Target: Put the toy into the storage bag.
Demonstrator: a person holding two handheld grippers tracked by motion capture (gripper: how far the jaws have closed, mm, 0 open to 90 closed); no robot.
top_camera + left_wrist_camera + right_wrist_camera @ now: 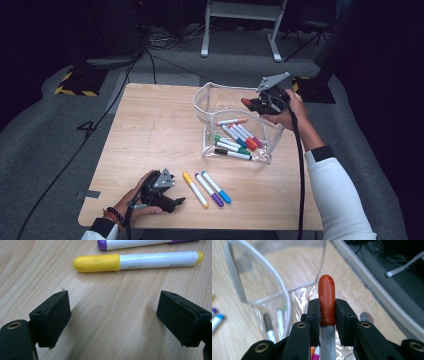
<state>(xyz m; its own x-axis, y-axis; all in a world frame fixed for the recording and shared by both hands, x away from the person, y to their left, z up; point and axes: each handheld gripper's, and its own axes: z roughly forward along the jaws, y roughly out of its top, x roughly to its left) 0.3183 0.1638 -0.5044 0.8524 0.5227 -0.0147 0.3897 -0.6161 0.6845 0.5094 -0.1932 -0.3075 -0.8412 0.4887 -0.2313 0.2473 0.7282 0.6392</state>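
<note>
I am holding a red marker (326,300) clamped in my right hand-held gripper (327,315) over the pouch (207,100), several markers already inside, while my left hand-held gripper (112,317) is gaping empty just short of the yellow marker (137,262).

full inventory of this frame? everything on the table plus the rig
Table: 1, light wood, centre.
Clear pouch: 1, transparent, open, right of centre on the table.
Markers in pouch: several, mixed caps; exact count unclear.
Yellow marker: 1, loose near front edge.
Purple marker: 1, beside yellow.
Blue marker: 1, beside purple.
Red marker: 1, held over the pouch.
Left gripper: open, low over the table near yellow marker.
Right gripper: shut on red marker.
</note>
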